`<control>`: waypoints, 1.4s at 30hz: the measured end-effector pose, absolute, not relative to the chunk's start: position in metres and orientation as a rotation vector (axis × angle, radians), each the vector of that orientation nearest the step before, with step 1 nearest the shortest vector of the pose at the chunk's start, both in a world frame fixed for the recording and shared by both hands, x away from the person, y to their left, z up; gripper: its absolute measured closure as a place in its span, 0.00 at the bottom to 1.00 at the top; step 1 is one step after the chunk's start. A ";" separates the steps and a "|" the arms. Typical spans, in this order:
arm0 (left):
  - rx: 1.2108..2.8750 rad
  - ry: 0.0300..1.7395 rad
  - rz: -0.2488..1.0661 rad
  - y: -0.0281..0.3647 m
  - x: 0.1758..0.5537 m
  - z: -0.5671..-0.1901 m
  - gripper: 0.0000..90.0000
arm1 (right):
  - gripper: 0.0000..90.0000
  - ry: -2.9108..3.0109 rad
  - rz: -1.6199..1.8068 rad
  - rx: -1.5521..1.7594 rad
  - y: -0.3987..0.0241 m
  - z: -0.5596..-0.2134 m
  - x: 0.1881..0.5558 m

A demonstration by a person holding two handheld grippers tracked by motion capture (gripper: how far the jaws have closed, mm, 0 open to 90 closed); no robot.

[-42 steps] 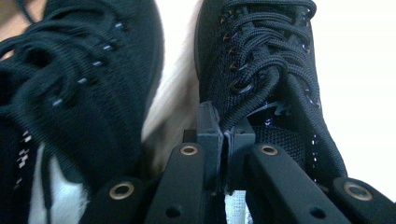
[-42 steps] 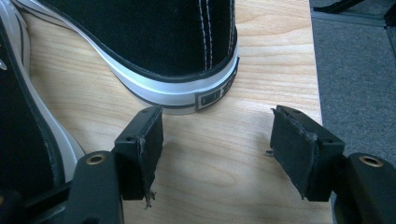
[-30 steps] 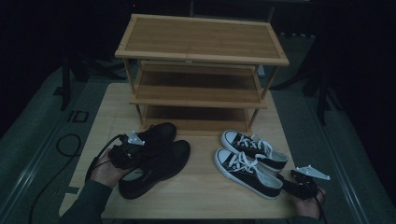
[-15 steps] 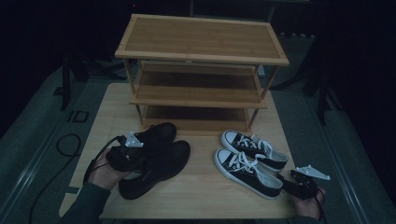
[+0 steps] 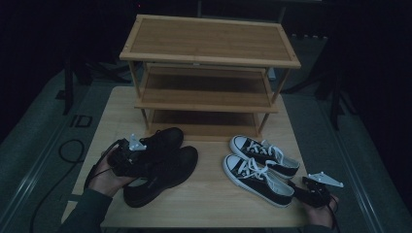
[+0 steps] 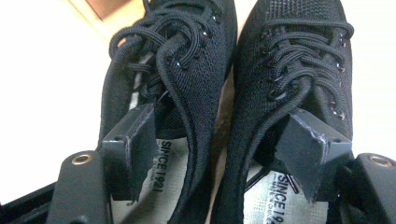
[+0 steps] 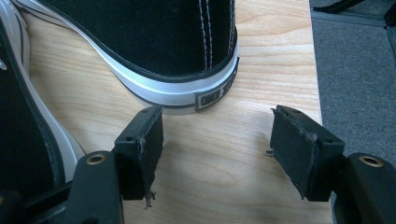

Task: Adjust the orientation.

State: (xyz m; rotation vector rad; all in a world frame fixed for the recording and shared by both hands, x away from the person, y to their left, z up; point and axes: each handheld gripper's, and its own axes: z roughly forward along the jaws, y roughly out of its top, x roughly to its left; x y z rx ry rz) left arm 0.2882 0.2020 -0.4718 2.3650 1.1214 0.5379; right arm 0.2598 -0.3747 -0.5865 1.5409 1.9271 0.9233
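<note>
- The black lace-up shoes (image 5: 160, 165) lie as a pair side by side on the bench (image 5: 214, 194), toward its left edge, toes pointing at the shoe rack (image 5: 209, 77).
- The left claw (image 5: 127, 156) sits at their heel end; its jaws have just been opening and now stand wide, one jaw inside each shoe's mouth (image 6: 205, 140), pads not pressing the two inner collars between them.
- My reading: the pair has just been let go where it lies, or the grip is being reset before a lift to the rack.
- The right claw (image 7: 215, 144) waits near the bench's right front corner, jaws wide and empty, just behind the heel of the white-soled sneakers (image 5: 262, 167).
- The rack's three shelves are all bare; neither pair is stowed yet.
</note>
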 end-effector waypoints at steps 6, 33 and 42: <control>2.377 1.114 0.445 0.204 0.298 -0.479 0.37 | 0.38 1.927 0.923 1.541 -0.375 -0.586 0.260; 2.518 1.039 0.413 0.195 0.316 -0.491 0.91 | 0.38 1.926 0.928 1.542 -0.375 -0.586 0.260; 2.514 1.032 0.469 0.192 0.315 -0.487 0.93 | 0.38 1.926 0.928 1.543 -0.375 -0.586 0.260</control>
